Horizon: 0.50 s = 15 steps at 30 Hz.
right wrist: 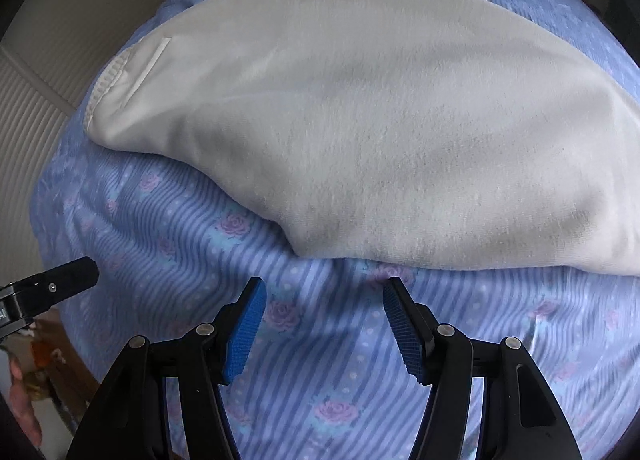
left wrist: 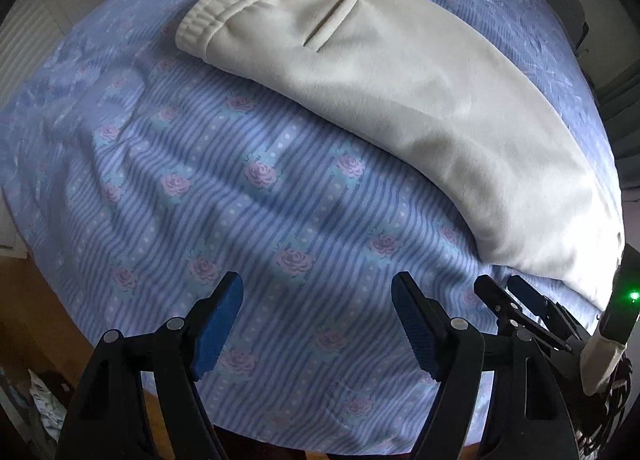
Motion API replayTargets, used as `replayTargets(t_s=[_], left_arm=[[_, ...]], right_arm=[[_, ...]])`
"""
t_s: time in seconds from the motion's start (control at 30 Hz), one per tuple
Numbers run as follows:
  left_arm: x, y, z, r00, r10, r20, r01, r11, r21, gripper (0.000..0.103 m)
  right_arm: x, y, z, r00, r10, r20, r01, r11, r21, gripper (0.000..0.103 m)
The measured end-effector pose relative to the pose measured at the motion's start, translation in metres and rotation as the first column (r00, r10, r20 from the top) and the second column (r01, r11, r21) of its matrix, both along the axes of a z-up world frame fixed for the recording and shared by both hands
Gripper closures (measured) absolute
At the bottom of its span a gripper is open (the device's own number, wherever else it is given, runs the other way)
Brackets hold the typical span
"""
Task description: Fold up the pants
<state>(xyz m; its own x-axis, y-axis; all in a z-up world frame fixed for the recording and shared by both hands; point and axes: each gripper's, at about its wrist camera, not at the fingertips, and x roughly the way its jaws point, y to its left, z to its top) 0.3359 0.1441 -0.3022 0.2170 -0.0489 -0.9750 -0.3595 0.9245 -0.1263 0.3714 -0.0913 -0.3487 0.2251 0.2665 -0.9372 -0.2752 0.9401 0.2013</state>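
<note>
Pants (left wrist: 400,100) of cream fleece lie on a bed, on a blue striped sheet (left wrist: 240,212) printed with pink roses; the garment looks doubled lengthwise into one long band, its ribbed elastic waistband (left wrist: 216,8) toward the far left in the left wrist view and a slit pocket (left wrist: 330,20) just beside it; the cloth runs from there toward the near right, where its lower end reaches the frame's edge; in the right wrist view the same band fills the upper half of the picture, waistband (right wrist: 106,84) at the left, near edge lying just ahead of the fingertips. Left gripper (left wrist: 318,286) hangs over bare sheet, well apart from the pants, its blue-padded jaws spread wide with nothing between them; the right gripper (left wrist: 508,288) shows at its right side, close to the cloth's near end. Right gripper (right wrist: 324,288) points down at the sheet just short of the pants' edge, jaws apart and empty, not touching the fabric; the left gripper's black tip (right wrist: 68,272) enters that view from the left. Wooden floor (left wrist: 28,300) shows beyond the bed's edge.
</note>
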Motion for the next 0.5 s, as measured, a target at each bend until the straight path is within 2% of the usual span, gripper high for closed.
replayTargets(t_s=[0.3,0.5], left_arm=[[-0.005,-0.005,0.0,1.0,0.013,0.026,-0.014,0.999,0.045,0.025],[-0.008,-0.01,-0.015,1.0,0.004,0.01,-0.005,0.999,0.052,0.024]], right_arm=[[0.0,-0.001,-0.009,1.0,0.012,0.029,-0.012,1.0,0.008,0.04],[0.002,-0.008,-0.006,0.998,-0.012,0.066,0.009,0.999,0.043,0.041]])
